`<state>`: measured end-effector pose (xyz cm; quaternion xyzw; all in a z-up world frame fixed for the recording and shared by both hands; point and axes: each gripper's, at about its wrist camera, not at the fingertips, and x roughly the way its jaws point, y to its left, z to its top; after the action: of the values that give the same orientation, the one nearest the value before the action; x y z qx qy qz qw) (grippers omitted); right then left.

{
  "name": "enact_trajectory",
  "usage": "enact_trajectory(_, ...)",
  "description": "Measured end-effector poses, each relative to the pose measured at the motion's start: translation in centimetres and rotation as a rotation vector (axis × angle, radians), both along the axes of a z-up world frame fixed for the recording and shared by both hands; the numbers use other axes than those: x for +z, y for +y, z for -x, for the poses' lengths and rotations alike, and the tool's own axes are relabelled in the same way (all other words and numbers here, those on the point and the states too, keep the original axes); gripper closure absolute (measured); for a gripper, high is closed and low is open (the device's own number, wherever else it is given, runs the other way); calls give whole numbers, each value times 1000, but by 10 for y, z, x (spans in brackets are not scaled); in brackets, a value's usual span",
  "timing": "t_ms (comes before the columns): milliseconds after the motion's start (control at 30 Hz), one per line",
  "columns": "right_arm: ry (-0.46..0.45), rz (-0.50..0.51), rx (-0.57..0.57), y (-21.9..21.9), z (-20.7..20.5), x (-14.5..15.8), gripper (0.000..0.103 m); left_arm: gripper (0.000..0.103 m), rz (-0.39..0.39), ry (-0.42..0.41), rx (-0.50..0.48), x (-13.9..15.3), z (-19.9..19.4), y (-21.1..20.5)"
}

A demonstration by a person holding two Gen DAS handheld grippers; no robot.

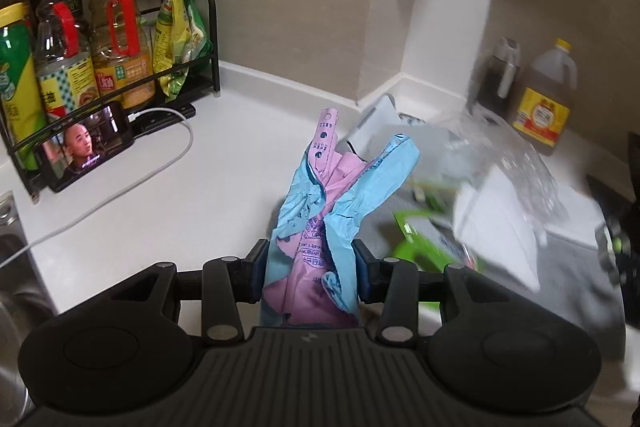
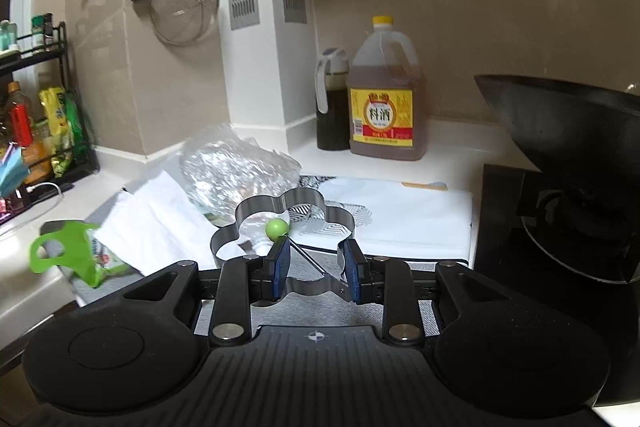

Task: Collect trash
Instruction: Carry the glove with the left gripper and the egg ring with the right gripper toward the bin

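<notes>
My left gripper (image 1: 310, 267) is shut on crumpled blue and pink paper (image 1: 320, 211) and holds it above the white counter (image 1: 200, 183). The paper also shows at the left edge of the right wrist view (image 2: 12, 167). My right gripper (image 2: 314, 265) is shut on a flower-shaped metal ring mould (image 2: 282, 223) with a green knob (image 2: 277, 228). Beyond it lie a crumpled clear plastic bag (image 2: 236, 171), white paper (image 2: 160, 223) and a green wrapper (image 2: 76, 259). In the left wrist view these appear blurred at the right, the clear plastic bag (image 1: 516, 163) above the green wrapper (image 1: 424, 235).
A black rack (image 1: 100, 59) with oil bottles and snack bags stands at the back left, a phone (image 1: 86, 147) with a cable before it. A sink (image 1: 12, 267) is at the left. A cooking wine jug (image 2: 384, 95), a dark bottle (image 2: 332, 99), a white board (image 2: 408, 215) and a black wok (image 2: 568, 131) on the stove are at the right.
</notes>
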<state>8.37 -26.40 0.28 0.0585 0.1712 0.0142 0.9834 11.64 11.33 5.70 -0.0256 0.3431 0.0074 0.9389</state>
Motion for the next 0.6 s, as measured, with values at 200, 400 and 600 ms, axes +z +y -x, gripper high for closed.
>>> enact_trajectory(200,-46,12,41,-1,40,18,72,56,-10,12,2,-14,54,-5)
enact_trajectory(400,-62,26,141,17,79,30,72,56,-31,48,-5,-39,99,-13)
enact_trajectory(600,-34,33,296,48,110,30,72,56,-46,76,-19,-58,142,-20)
